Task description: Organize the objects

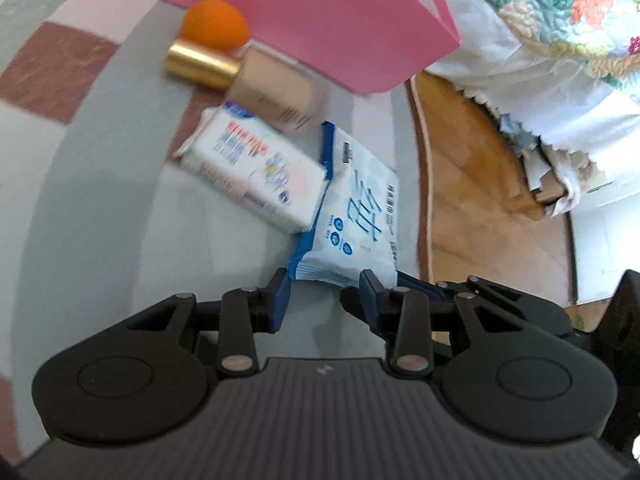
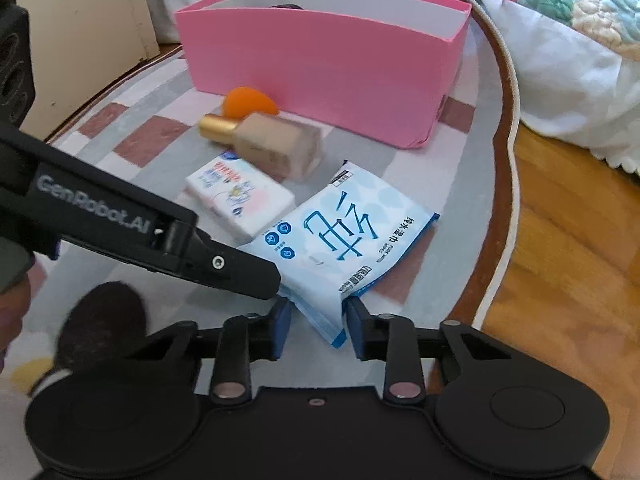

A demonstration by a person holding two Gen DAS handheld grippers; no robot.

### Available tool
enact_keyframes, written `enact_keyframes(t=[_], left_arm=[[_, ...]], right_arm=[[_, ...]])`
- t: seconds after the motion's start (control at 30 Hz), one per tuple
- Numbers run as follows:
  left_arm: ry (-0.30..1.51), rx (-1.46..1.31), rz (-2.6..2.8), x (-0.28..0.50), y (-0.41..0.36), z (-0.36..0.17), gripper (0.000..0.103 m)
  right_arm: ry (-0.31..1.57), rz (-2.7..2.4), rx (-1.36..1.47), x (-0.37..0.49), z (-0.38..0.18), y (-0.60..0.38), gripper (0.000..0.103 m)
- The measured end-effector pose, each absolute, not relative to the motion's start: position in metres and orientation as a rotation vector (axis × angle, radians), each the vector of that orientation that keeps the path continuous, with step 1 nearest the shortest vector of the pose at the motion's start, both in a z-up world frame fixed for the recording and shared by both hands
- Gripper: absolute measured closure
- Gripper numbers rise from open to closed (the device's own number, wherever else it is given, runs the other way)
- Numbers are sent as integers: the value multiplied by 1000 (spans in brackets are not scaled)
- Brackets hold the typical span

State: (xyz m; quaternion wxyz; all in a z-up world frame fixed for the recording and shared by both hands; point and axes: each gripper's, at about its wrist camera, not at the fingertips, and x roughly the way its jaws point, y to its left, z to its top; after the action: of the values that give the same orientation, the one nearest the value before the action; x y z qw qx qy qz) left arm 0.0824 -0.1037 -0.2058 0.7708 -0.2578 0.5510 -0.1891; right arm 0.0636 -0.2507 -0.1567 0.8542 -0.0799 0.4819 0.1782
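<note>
A blue-and-white wet wipes pack (image 1: 352,216) (image 2: 344,236) lies on the rug with its near end lifted. My left gripper (image 1: 325,300) is shut on that near edge. In the right wrist view it reaches in from the left as a black arm (image 2: 268,280). My right gripper (image 2: 318,328) is shut on the pack's near corner, close beside the left one (image 1: 412,284). Behind the pack lie a small white tissue pack (image 1: 256,172) (image 2: 240,196), a beige bottle with a gold cap (image 1: 276,92) (image 2: 276,144) and an orange sponge (image 1: 214,24) (image 2: 248,102). An open pink box (image 1: 320,12) (image 2: 320,68) stands at the back.
Everything rests on a grey rug with pink checks (image 2: 168,140). Its white edge (image 2: 508,160) curves along the right, with wooden floor (image 2: 560,260) beyond. Floral bedding (image 2: 560,40) hangs at the back right. A dark fuzzy thing (image 2: 104,316) sits at the near left.
</note>
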Motion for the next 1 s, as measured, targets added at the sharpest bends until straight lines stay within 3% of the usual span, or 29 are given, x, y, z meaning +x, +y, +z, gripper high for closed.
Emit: enact_keyframes(t=[0.1, 0.17, 0.33, 0.4, 0.5, 0.9, 1.0], left_arm=[[1242, -569, -390, 77, -93, -204, 69], [1273, -646, -407, 74, -83, -203, 69], [1246, -548, -313, 70, -69, -198, 69], [1253, -548, -292, 71, -64, -201, 69], [1267, -581, -296, 72, -61, -206, 69], [1214, -520, -308, 72, -81, -204, 69], [1206, -494, -306, 73, -86, -203, 73]], right_arm=[[1037, 394, -153, 49, -154, -239, 71], [1058, 467, -122, 40, -151, -227, 81], [1000, 603, -264, 21, -133, -189, 80], [987, 605, -281, 23, -129, -192, 70], [982, 508, -278, 37, -130, -212, 64], [1085, 399, 76, 96, -163, -296, 54], [1102, 441, 94, 91, -167, -291, 49]])
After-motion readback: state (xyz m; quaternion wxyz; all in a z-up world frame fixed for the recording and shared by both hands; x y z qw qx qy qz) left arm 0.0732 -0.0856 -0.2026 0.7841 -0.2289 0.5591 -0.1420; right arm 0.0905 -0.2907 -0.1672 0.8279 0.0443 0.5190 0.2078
